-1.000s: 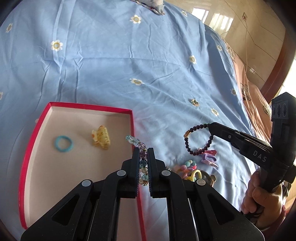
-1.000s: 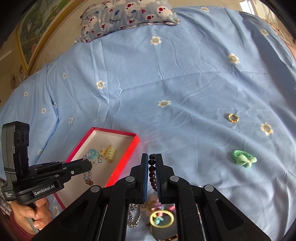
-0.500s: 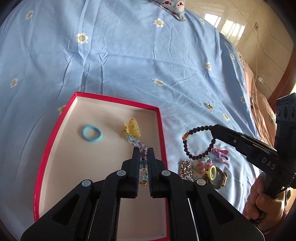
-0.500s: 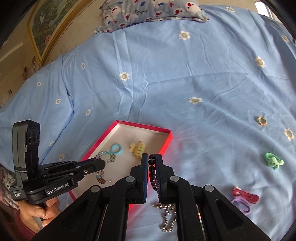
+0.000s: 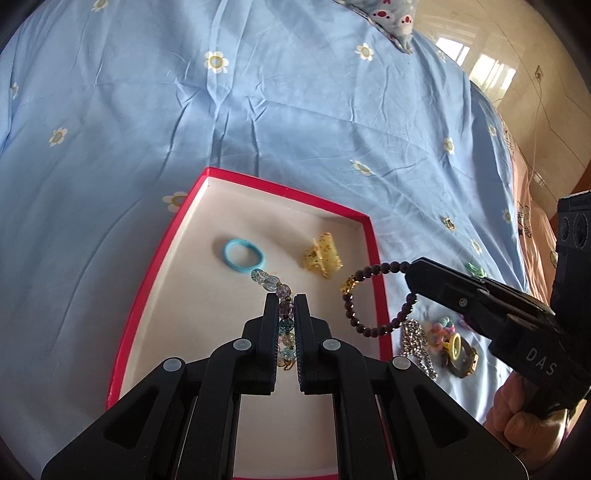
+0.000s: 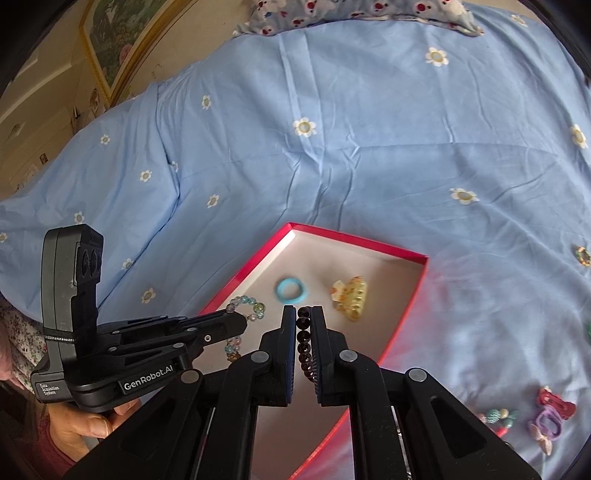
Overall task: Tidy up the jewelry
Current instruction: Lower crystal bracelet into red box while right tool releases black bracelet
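A red-rimmed tray (image 5: 377,258) (image 6: 413,291) lies on the blue bedsheet and holds a blue hair tie (image 5: 242,255) (image 6: 291,291) and a yellow claw clip (image 5: 322,255) (image 6: 350,294). My left gripper (image 5: 285,297) (image 6: 242,325) is shut on a pastel crystal bead bracelet (image 5: 275,283) (image 6: 246,308) and holds it above the tray's floor. My right gripper (image 6: 303,308) (image 5: 408,267) is shut on a dark bead bracelet (image 5: 369,299) (image 6: 303,343), which hangs over the tray's right rim.
A pile of jewelry lies on the sheet right of the tray: a silver chain (image 5: 417,343), a watch (image 5: 460,352), pastel clips (image 6: 550,417). A small gold ring (image 6: 583,255) and a green hair tie (image 5: 476,271) lie farther right. A patterned pillow (image 6: 354,11) lies at the bed's far end.
Both grippers have moved left with their bracelets. The left now holds its bracelet over the tray's floor, and the right has brought the dark bracelet to the tray's right rim.
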Demonstrator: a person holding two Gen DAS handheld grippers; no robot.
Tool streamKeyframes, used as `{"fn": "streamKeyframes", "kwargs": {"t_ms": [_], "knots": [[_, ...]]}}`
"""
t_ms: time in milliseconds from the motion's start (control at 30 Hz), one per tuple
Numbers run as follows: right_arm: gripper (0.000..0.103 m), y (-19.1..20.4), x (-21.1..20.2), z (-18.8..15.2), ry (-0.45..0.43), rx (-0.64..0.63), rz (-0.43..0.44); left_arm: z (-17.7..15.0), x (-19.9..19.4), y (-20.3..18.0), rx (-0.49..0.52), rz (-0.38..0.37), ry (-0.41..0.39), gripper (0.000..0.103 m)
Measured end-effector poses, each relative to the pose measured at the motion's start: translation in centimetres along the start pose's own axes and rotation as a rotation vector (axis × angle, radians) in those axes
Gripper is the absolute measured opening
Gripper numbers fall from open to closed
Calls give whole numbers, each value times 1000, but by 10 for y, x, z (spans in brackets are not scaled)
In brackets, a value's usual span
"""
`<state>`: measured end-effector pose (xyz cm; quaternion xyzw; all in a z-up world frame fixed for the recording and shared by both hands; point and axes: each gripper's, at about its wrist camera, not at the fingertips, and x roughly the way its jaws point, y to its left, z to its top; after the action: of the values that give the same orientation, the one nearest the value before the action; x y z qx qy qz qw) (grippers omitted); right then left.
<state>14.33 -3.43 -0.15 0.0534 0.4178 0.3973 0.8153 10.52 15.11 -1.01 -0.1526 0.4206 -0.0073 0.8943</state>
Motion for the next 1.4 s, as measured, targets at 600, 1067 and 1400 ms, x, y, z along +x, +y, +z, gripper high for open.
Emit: {"fn": "streamKeyframes", "kwargs": {"t_ms": [600,1067,1400], "knots": [[7,-35,62,-17,111,58,-64,-4,46,32,-16,64,80,7],[12,-35,79,-21,169,1,-136,-6,56,31,-8,85,114,10],[18,-33,62,-20,133,37,-90,-7,38,24,-2,98,90,32]]}}
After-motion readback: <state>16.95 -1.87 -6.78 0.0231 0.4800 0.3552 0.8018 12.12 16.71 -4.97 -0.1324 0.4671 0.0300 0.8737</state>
